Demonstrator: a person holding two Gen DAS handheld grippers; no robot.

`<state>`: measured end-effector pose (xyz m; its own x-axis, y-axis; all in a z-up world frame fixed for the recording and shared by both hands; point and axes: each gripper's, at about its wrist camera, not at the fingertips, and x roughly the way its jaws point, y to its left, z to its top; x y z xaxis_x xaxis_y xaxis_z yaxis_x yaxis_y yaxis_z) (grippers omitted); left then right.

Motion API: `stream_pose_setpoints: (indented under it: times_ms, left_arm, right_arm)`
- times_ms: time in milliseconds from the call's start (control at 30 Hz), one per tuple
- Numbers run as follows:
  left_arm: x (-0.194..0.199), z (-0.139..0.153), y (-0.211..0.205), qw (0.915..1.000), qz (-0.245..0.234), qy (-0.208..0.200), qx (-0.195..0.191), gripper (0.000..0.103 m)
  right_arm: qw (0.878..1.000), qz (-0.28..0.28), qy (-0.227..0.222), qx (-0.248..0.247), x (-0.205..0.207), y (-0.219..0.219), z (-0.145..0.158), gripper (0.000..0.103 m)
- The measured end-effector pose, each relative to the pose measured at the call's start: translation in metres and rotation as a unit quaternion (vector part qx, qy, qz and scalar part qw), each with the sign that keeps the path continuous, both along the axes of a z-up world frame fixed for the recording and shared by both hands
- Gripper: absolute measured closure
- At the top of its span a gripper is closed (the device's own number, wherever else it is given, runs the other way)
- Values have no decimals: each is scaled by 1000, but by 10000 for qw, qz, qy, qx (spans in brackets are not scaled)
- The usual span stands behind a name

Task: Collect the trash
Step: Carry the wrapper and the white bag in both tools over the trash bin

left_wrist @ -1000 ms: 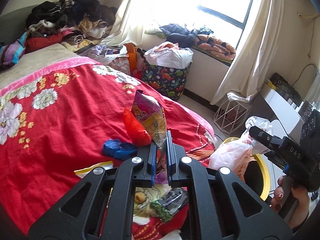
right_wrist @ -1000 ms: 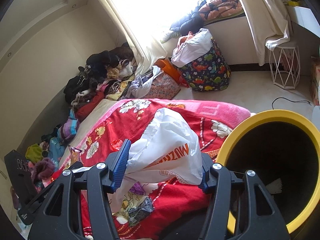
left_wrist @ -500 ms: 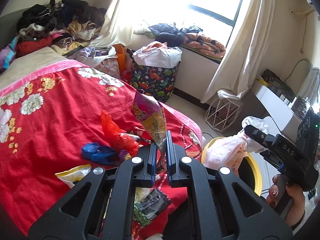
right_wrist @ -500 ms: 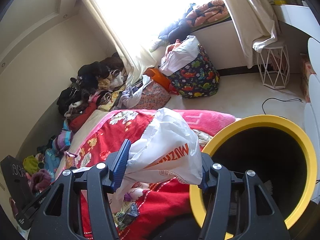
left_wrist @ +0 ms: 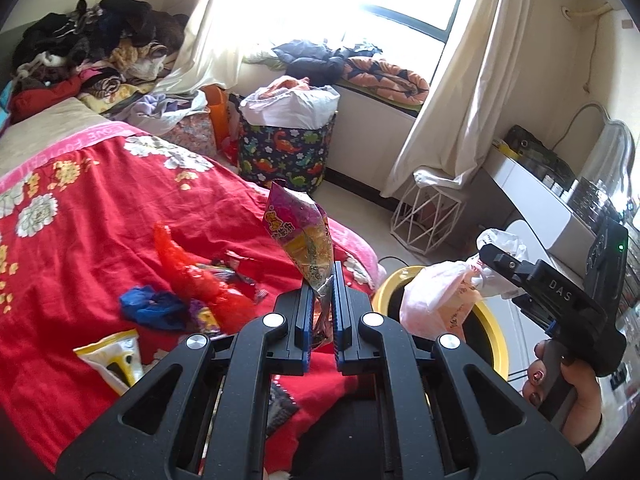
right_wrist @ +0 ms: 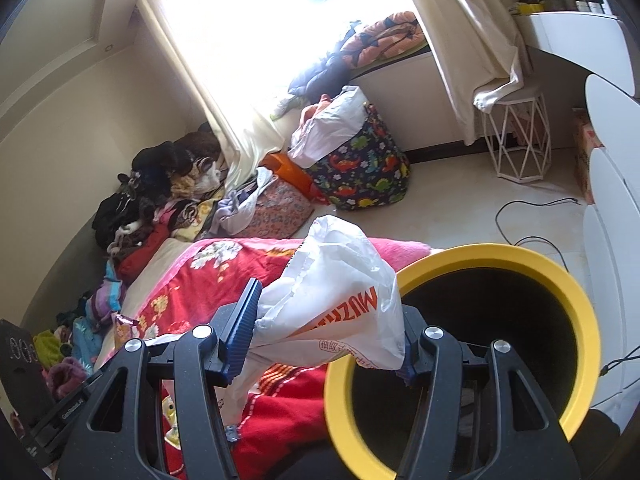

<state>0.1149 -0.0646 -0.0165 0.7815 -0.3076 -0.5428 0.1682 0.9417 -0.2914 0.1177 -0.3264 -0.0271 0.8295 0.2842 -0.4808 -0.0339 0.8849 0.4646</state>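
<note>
Left gripper [left_wrist: 322, 300]: pressed together on the lower end of a purple and yellow snack wrapper [left_wrist: 302, 240], which stands upright above the fingers, lifted clear of the bed.
Right gripper [right_wrist: 326, 332]: spread fairly wide, with a crumpled white plastic bag [right_wrist: 332, 292] with orange print bulging between its fingers; from the left wrist view the bag [left_wrist: 440, 300] is gripped and hangs at the bin's near rim.
Right hand [left_wrist: 560, 376]: wraps the grip of the right tool, at the lower right of the left wrist view.
Trash bin [right_wrist: 580, 308]: round, yellow rim, dark inside, standing on the floor just beside the foot corner of the bed. Little can be made out inside it.
Bed [left_wrist: 80, 240]: covered by a red flowered blanket.
Trash on the bed: near the foot edge lie a red plastic bag [left_wrist: 188, 272], a blue crumpled piece [left_wrist: 148, 306], small dark wrappers [left_wrist: 236, 270] and a yellow and white packet [left_wrist: 114, 358].
Done so far, as a judgement: two pieces are in hand, but neither has been dropped into the bin yet.
Left to do, as a judgement: release the bag and the wrapper over the bin opening, then go back for at least four pieces on the blanket. The task looks to be at an early to middle stage.
</note>
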Motion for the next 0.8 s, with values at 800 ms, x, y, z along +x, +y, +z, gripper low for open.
stream_pose_setpoints:
  times_ms: [800]
  left_arm:
    - [9,-13,-75,9965,-816,173,85,99]
  right_arm:
    - [9956,-874,53,-320,-7,-60,-13,48]
